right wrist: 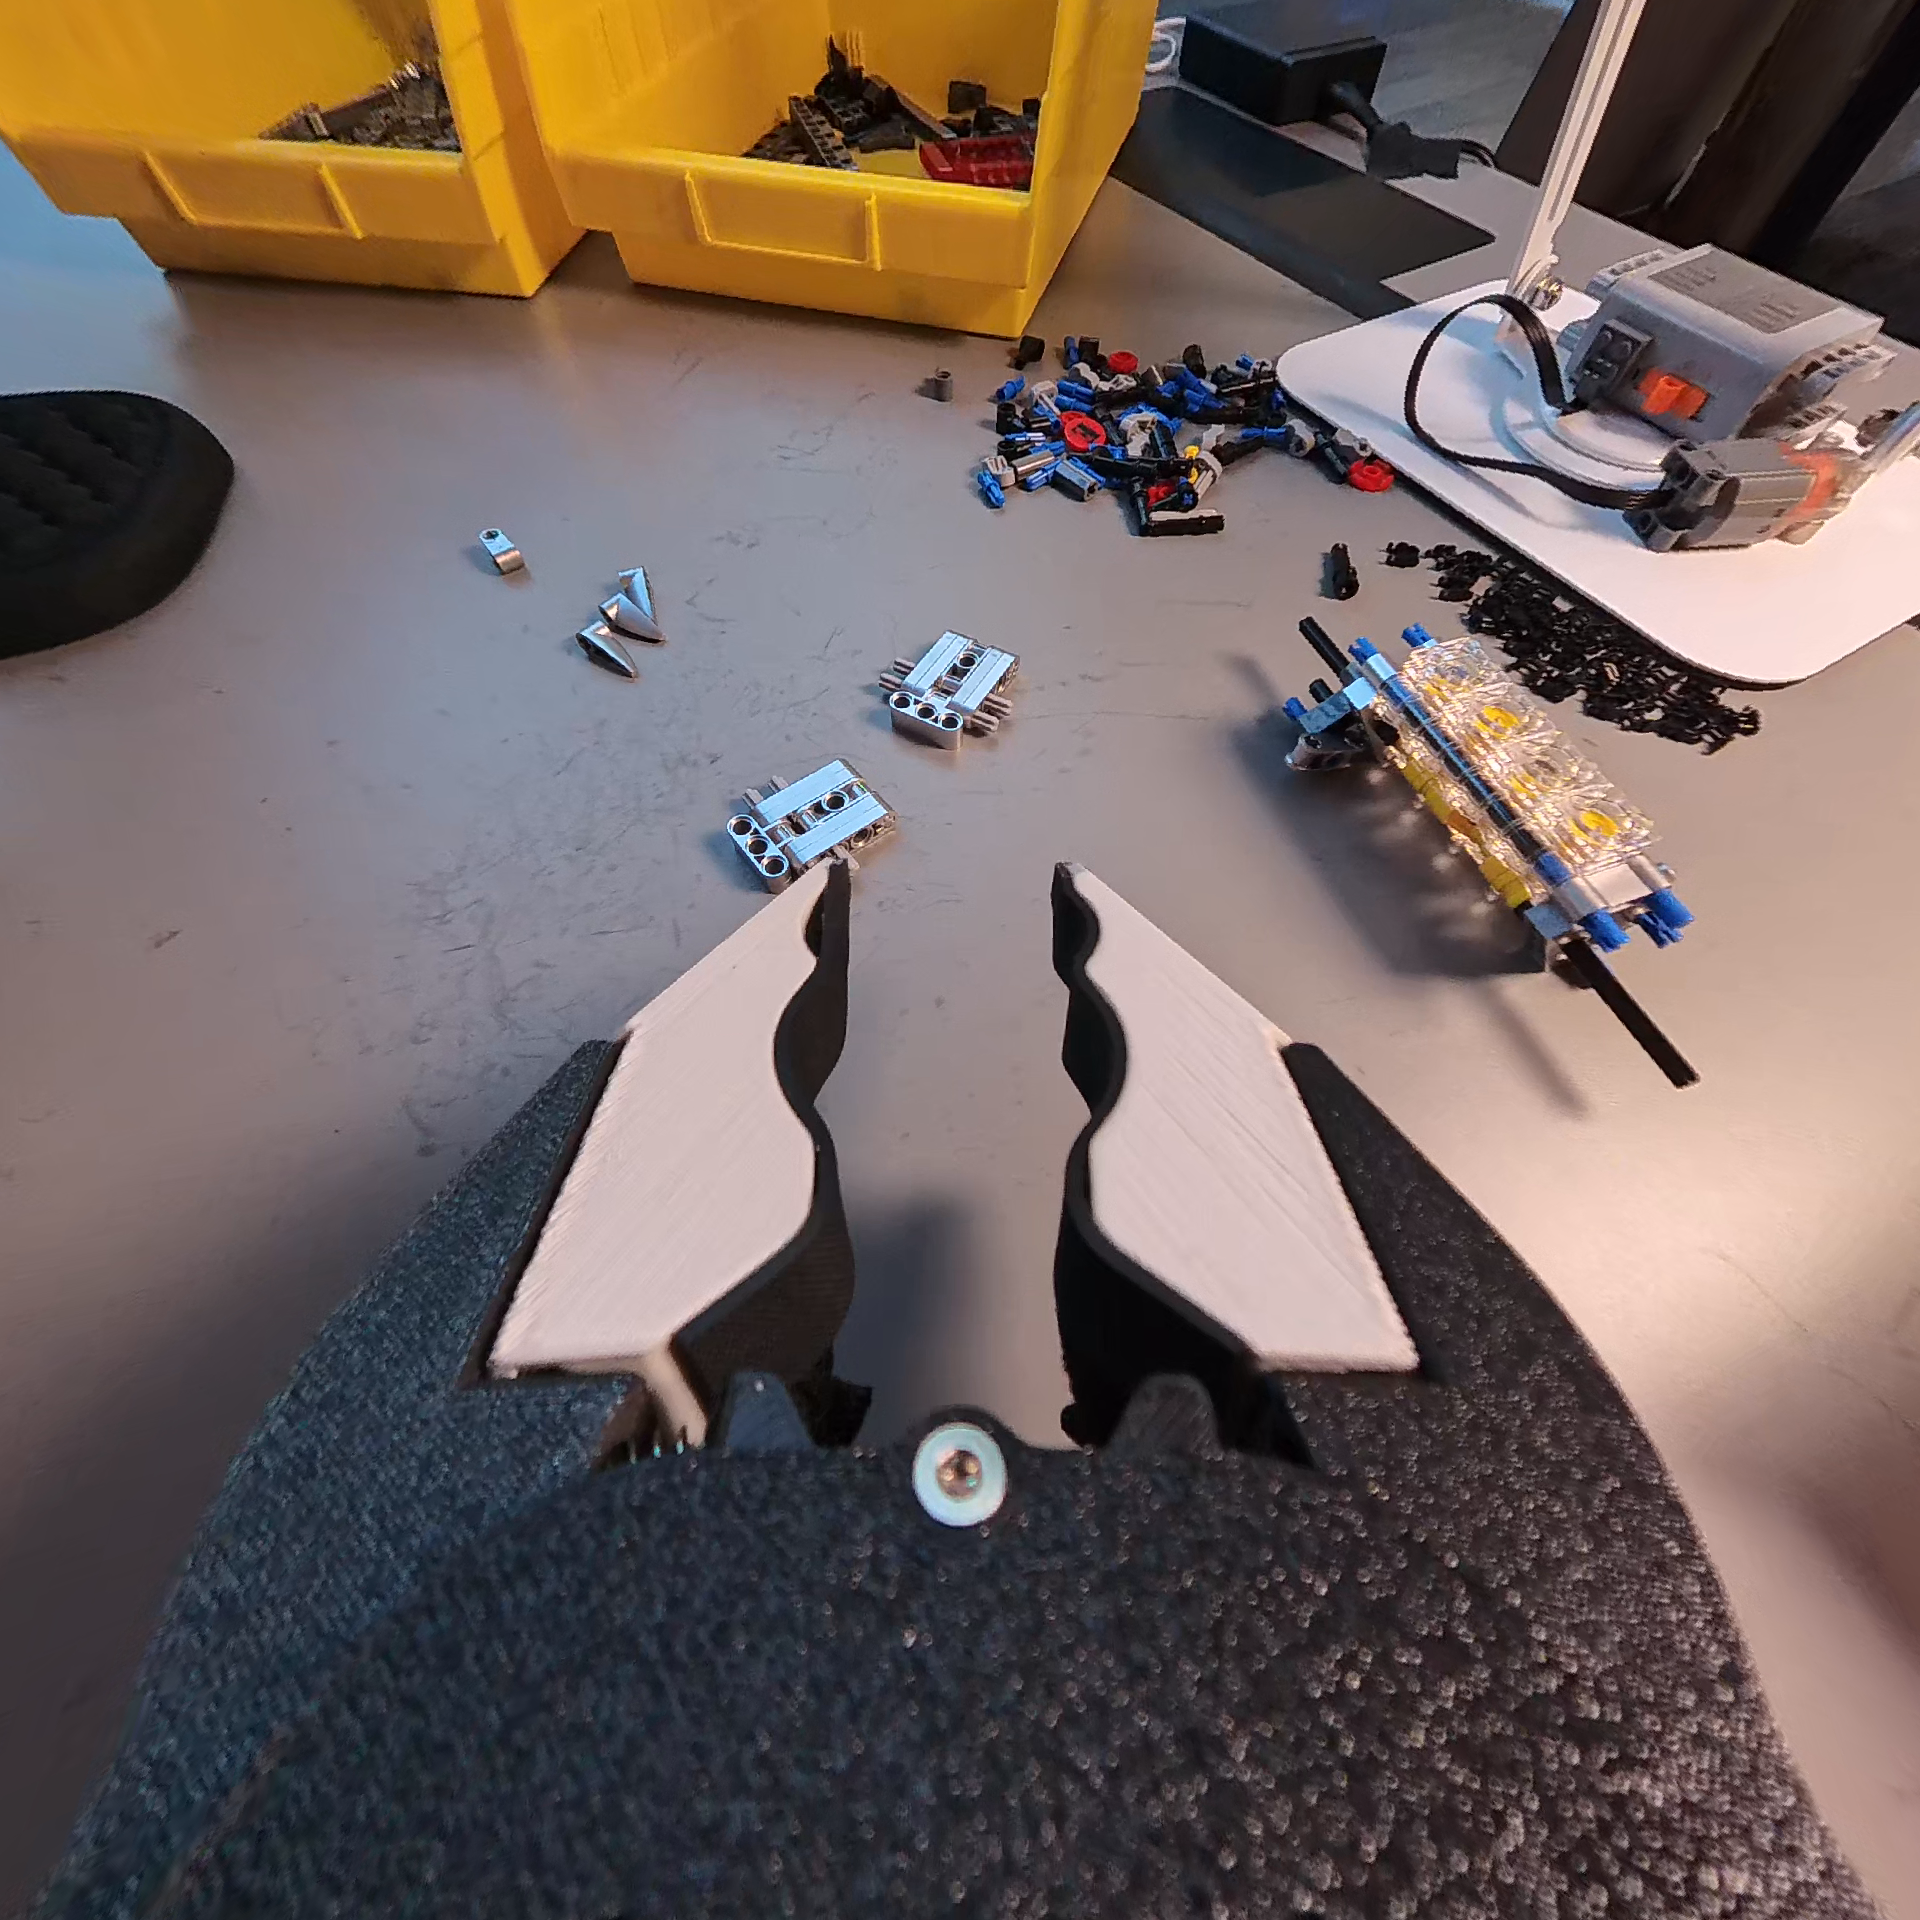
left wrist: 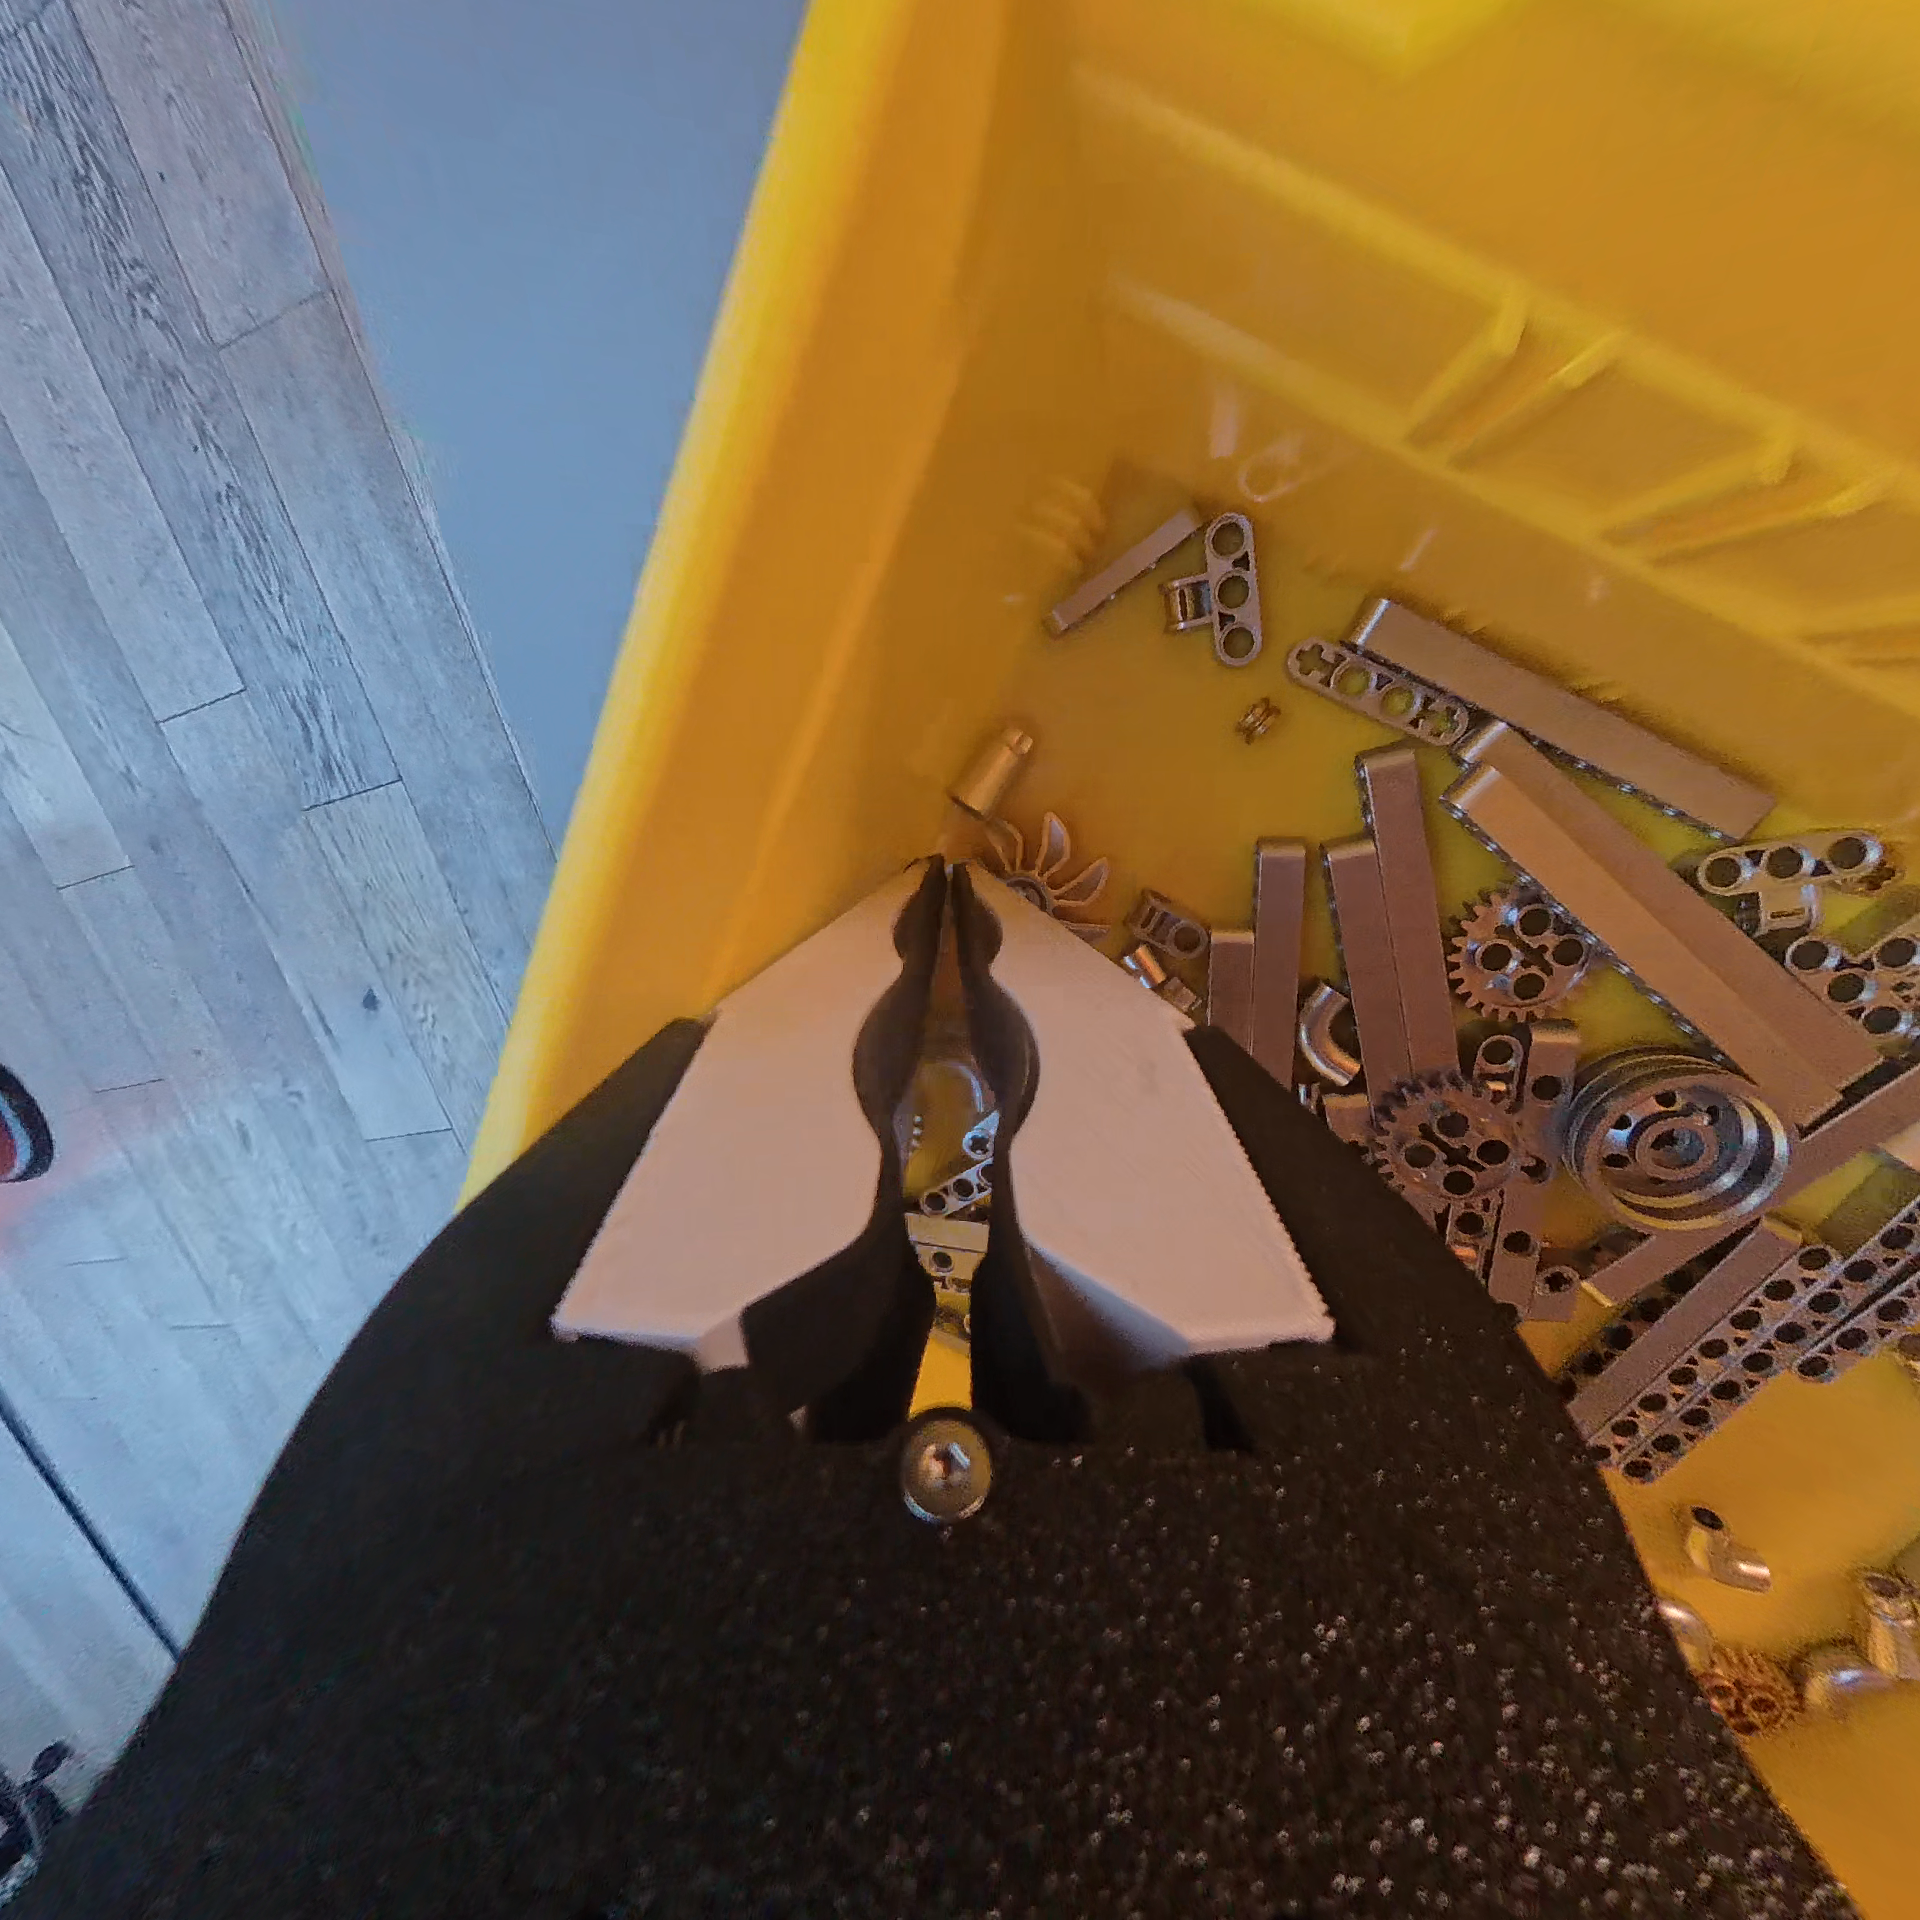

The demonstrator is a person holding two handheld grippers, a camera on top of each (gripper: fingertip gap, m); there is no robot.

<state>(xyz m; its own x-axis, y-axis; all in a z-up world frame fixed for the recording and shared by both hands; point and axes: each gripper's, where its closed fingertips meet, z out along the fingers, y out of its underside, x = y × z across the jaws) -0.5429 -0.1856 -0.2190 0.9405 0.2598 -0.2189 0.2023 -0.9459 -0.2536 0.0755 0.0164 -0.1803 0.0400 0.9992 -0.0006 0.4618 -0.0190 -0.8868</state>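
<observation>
My left gripper (left wrist: 948, 871) is shut and reaches down into a yellow bin (left wrist: 831, 540) of grey building-toy parts. Its tips sit by the bin's left wall, against a grey fan-shaped piece (left wrist: 1055, 883) and just below a grey pin (left wrist: 995, 771). I cannot tell whether a blade is pinched. My right gripper (right wrist: 948, 883) is open and empty, low over the grey table (right wrist: 312, 935). Its left fingertip (right wrist: 831, 883) is next to a small grey beam assembly (right wrist: 812, 826). A second such assembly (right wrist: 951, 686) lies farther off.
Grey beams (left wrist: 1621, 894), gears (left wrist: 1449, 1138) and a pulley wheel (left wrist: 1673, 1143) fill the bin floor. On the table lie a clear engine block assembly (right wrist: 1496, 800), piles of blue pins (right wrist: 1143, 436) and black pins (right wrist: 1579, 644), a white base (right wrist: 1351, 384) with a motor box (right wrist: 1725, 322), and yellow bins (right wrist: 810, 229). My hands' fingertips stand some 65 cm from each other. To reach the pulley wheel (left wrist: 1673, 1143) in a straight line is about 12 cm for my left fingers, about 50 cm for my right.
</observation>
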